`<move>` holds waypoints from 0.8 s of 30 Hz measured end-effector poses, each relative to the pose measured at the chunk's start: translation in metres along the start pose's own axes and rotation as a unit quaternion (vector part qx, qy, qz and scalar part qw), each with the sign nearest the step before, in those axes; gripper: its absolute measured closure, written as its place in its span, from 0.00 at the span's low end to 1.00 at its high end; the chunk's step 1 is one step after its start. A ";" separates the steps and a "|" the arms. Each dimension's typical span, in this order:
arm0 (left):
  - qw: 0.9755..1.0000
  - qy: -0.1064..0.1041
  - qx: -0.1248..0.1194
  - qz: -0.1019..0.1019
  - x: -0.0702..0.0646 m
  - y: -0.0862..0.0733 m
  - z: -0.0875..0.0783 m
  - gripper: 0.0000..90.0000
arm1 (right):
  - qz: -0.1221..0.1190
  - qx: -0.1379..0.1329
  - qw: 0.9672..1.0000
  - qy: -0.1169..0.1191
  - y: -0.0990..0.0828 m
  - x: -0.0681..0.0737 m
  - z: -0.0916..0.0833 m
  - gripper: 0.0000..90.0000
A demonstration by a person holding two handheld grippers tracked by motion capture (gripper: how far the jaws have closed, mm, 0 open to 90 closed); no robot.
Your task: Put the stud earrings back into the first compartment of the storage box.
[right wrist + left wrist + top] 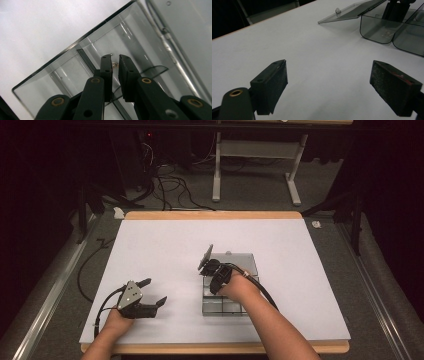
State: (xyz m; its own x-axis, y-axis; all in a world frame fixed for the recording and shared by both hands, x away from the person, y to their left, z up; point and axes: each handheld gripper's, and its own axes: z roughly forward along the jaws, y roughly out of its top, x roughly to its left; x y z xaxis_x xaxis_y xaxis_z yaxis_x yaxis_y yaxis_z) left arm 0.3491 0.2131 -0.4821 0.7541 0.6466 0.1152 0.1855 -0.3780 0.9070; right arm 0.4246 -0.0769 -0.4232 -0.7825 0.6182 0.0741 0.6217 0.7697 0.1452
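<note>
A clear plastic compartment box (223,306) lies on the white table right of centre, its lid (240,262) folded back flat behind it. My right gripper (210,278) reaches down into a far-left compartment. In the right gripper view, this gripper (115,62) has its jaws nearly together on a small shiny metal part (114,65) at the compartment floor. My left gripper (156,291) rests on the table at the near left, open and holding nothing. In the left gripper view, the left gripper (332,85) looks toward the box (377,31) and the lid (352,11).
The white table top (165,245) has a wooden edge at front and back. Beyond it are a carpeted floor with cables (170,187) and a white stand (255,155). Metal rails run along both sides of the table.
</note>
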 end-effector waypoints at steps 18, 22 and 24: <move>1.000 0.002 0.004 -0.004 0.000 0.000 0.001 0.17 | 0.088 -0.041 0.994 -0.040 -0.076 -0.038 -0.055 0.80; 1.000 -0.001 0.004 0.001 0.000 0.000 0.001 0.17 | 0.107 -0.048 0.992 -0.051 -0.096 -0.050 -0.059 0.75; 1.000 0.000 0.004 -0.001 0.000 0.000 0.001 0.17 | 0.118 -0.051 0.990 -0.054 -0.107 -0.057 -0.061 0.74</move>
State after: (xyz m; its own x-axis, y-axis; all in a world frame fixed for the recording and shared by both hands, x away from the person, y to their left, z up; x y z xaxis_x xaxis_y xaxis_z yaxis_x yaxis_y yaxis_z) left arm 0.3500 0.2124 -0.4821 0.7536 0.6477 0.1126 0.1932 -0.3819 0.9038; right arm 0.4008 -0.2043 -0.3822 -0.6041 0.7968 0.0126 0.7761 0.5847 0.2364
